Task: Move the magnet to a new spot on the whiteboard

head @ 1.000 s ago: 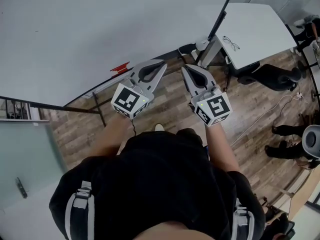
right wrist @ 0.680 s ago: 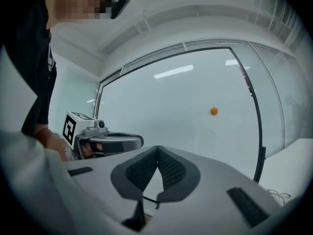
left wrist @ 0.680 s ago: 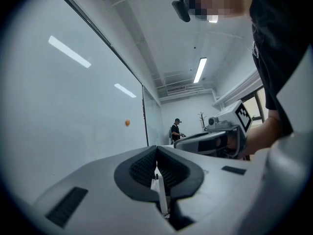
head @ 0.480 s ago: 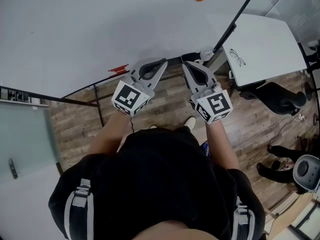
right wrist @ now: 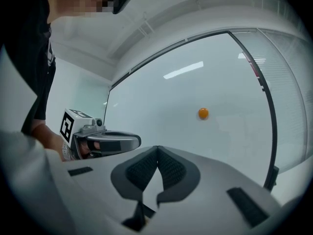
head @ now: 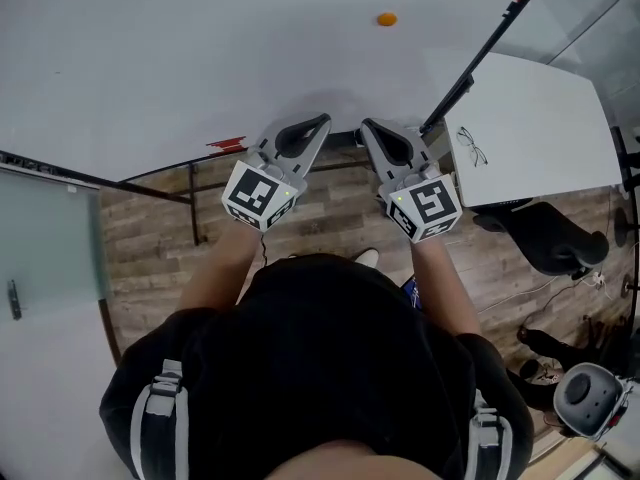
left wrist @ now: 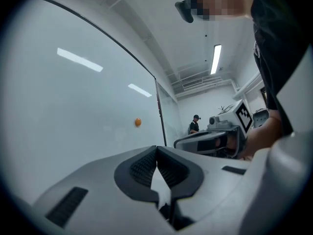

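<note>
Both grippers are held out in front of my operator's chest, side by side, and point toward the board.

Left gripper (head: 320, 124): the jaws are closed tip to tip with nothing between the ribbed pads (left wrist: 143, 166). Its marker cube sits nearest the body.

Right gripper (head: 367, 126): the jaws are fully closed and also empty. The pads (right wrist: 170, 167) meet at the tip. The two sets of jaws are near each other but apart. Each gripper shows in the other's view off to the side.

Beside the left jaws, toward their outer side, a small red object (head: 227, 144) sits at the lower edge of the whiteboard (head: 200, 58).

Beyond the jaws is the magnet (head: 386, 19), a small orange disc stuck on the whiteboard. It is well ahead of both tips and touched by neither. In the right gripper view it is above the jaws and to their right (right wrist: 203, 113). In the left gripper view it is above the jaws and slightly left (left wrist: 138, 122).

Right of the right jaws a white worktop (head: 545, 108) carries a pair of glasses (head: 472, 146). A black office chair (head: 545, 238) stands beside it on the wooden floor (head: 150, 238).

Farthest off, in the left gripper view, a person (left wrist: 194, 124) stands past the end of the board.
</note>
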`<state>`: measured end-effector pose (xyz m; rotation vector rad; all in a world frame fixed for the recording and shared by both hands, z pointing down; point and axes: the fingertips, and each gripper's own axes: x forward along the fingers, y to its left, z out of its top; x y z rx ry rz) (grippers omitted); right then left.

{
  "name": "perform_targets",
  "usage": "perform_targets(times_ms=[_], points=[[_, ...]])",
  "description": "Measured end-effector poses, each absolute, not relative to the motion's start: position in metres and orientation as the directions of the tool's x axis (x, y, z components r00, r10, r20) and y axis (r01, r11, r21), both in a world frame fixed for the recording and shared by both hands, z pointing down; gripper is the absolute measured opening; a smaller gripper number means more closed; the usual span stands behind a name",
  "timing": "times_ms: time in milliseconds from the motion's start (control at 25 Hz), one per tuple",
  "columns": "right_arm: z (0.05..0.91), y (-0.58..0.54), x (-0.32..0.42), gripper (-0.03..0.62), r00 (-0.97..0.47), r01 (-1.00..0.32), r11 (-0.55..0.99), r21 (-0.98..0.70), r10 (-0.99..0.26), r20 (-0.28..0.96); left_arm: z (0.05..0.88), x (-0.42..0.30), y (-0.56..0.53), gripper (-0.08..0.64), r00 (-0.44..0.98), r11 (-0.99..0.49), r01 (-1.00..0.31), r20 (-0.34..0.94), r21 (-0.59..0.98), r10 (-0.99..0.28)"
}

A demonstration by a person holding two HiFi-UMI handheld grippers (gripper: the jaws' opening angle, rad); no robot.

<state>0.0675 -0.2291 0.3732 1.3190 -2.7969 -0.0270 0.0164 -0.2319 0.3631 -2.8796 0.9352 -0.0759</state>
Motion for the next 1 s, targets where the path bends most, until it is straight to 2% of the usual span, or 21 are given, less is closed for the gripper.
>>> perform_targets(times_ms=[280,520,760,1000], points=[[0.373,-0.253,0.087,0.0,-0.695,-0.715,0.696,0.06,-0.718,0.045,0.357,0.034,-0.251,0.005,0.731,-0.724,-0.678,-0.011,-0.13,-0.682],[0.37,-0.281,0.109,0.0,-0.657,-0.74,0.661,0.124,-0.75,0.079,0.354,0.046,-0.266,0.005,0.667,-0.659,-0.74,-0.016,-0.134,-0.745],[0.349,-0.304,0.117,0.002,-0.612,-0.766,0.599,0.234,-0.79,0.018,0.353,0.04,-0.274,0.005,0.607,-0.6,-0.788,-0.013,-0.141,-0.794],[0.337,-0.327,0.119,0.006,-0.545,-0.822,0.525,0.222,-0.838,-0.035,0.346,0.031,-0.287,0.005,0.612,-0.604,-0.781,-0.005,-0.156,-0.791]])
